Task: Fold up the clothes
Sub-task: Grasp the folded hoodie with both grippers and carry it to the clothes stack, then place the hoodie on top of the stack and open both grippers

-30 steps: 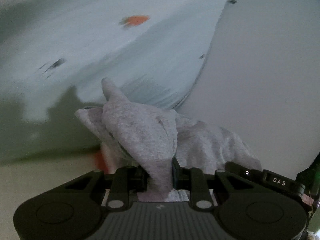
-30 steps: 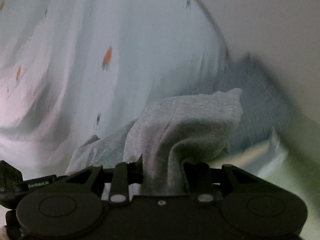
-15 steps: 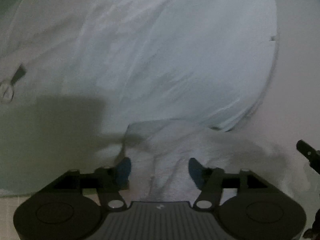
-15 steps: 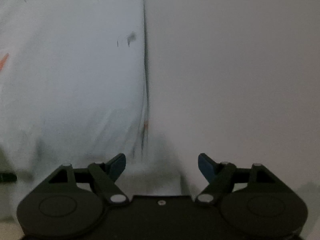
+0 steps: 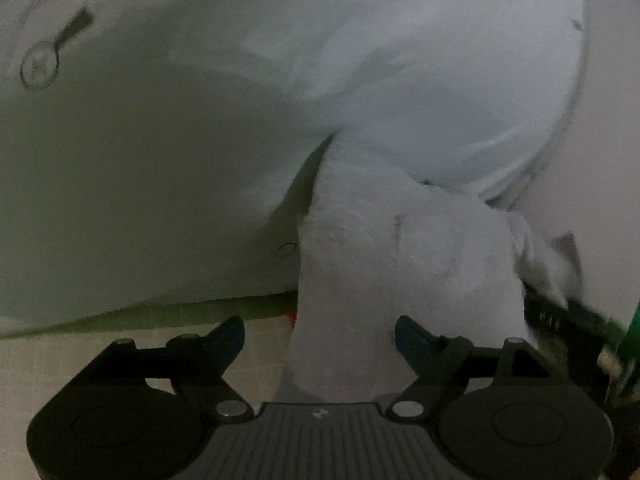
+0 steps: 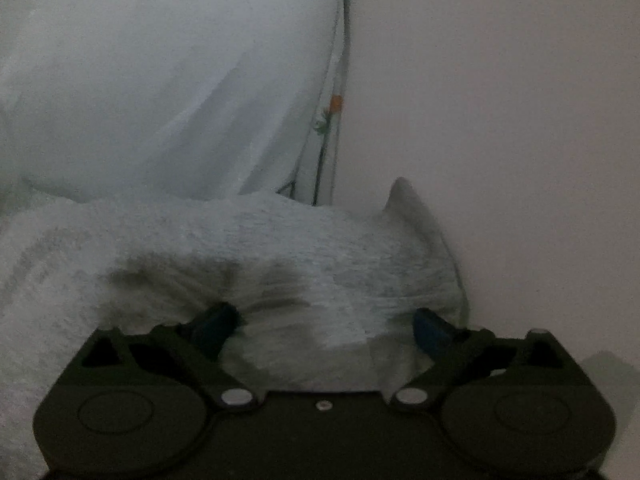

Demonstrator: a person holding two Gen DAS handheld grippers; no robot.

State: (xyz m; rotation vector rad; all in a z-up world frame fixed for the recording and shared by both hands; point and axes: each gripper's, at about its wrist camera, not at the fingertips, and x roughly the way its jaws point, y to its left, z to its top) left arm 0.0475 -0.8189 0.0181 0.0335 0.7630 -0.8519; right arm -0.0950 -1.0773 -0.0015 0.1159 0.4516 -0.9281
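While the pale bed sheet (image 5: 200,168) fills the upper left and centre of both views, you have the grey knit garment (image 5: 360,264) bunched in the lower centre of each frame, lying on that sheet close to the wall (image 6: 500,100) on the right. It reads as soft, light and limp, with a fuzzy surface that should not slip; expect it to sag and bunch wherever you do not support it, and it will not hold a crease unless you lay it flat. In the right wrist view it spreads as a low mound (image 6: 260,252) with one corner (image 6: 404,200) standing up at right centre. That corner, or a matching edge, looks like your best hold, since a pinch in the middle would only gather more cloth.

Your left gripper (image 5: 320,332) has its jaws opening, the blue pads clear of the cloth fold that hangs between them. Your right gripper (image 6: 324,324) is likewise opening, its pads spread wide with the garment lying between them and seemingly not pinched.

A floral print (image 6: 330,114) marks the sheet's edge.
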